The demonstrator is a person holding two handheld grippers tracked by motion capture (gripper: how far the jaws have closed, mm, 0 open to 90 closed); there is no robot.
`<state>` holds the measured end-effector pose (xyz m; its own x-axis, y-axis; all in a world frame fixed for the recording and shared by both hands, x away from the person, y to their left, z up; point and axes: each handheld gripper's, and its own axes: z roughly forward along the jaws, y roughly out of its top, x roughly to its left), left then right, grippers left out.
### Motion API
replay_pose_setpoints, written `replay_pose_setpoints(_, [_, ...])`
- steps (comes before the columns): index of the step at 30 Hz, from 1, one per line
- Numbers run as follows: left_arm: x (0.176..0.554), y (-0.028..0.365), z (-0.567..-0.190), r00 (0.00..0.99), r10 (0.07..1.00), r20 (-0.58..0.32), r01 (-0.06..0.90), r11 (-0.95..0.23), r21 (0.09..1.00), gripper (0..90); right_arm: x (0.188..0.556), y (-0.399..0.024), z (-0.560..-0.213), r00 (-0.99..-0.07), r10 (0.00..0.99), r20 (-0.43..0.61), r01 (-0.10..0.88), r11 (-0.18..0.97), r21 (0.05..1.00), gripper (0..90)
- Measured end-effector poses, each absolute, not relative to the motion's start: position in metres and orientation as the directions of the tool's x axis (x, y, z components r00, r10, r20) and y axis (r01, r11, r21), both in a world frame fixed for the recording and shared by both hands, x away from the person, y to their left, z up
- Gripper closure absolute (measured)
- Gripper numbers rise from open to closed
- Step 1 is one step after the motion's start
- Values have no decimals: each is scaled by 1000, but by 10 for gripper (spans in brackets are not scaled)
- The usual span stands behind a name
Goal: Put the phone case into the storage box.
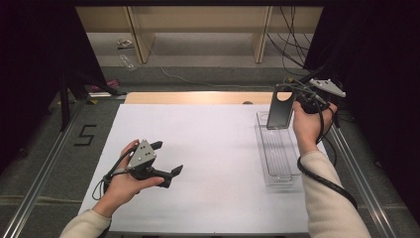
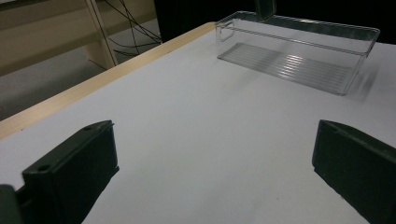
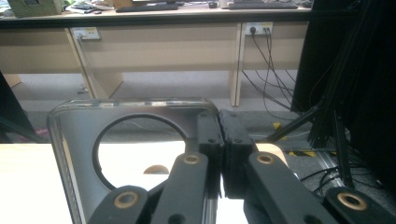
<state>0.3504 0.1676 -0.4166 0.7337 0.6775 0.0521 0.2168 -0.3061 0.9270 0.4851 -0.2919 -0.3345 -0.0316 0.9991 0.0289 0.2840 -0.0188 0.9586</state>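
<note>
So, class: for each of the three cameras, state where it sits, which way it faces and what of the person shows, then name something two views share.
High view: above the table's near side, looking forward and down; forearms, both hands, left gripper, right gripper.
Left gripper view: between open jaws, facing the clear plastic ribbed tray.
Right gripper view: along jaws shut on the dark flat case with a round hole, facing desks.
Shared: tray, case.

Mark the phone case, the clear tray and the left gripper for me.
phone case (image 1: 280, 111): high view, dark back panel.
clear tray (image 2: 299, 66): left gripper view, ribbed floor.
left gripper (image 1: 166, 159): high view, between its open jaws.
</note>
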Motion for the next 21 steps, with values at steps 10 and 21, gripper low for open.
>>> replay_pose_setpoints(10, [350, 168, -416, 733, 678, 51, 217, -304, 928, 0, 489, -289, -335, -31, 999, 29, 292, -19, 956, 887])
replay_pose_setpoints(21, [350, 168, -416, 733, 679, 50, 217, -303, 928, 0, 493, -288, -334, -30, 999, 28, 298, -18, 955, 887])
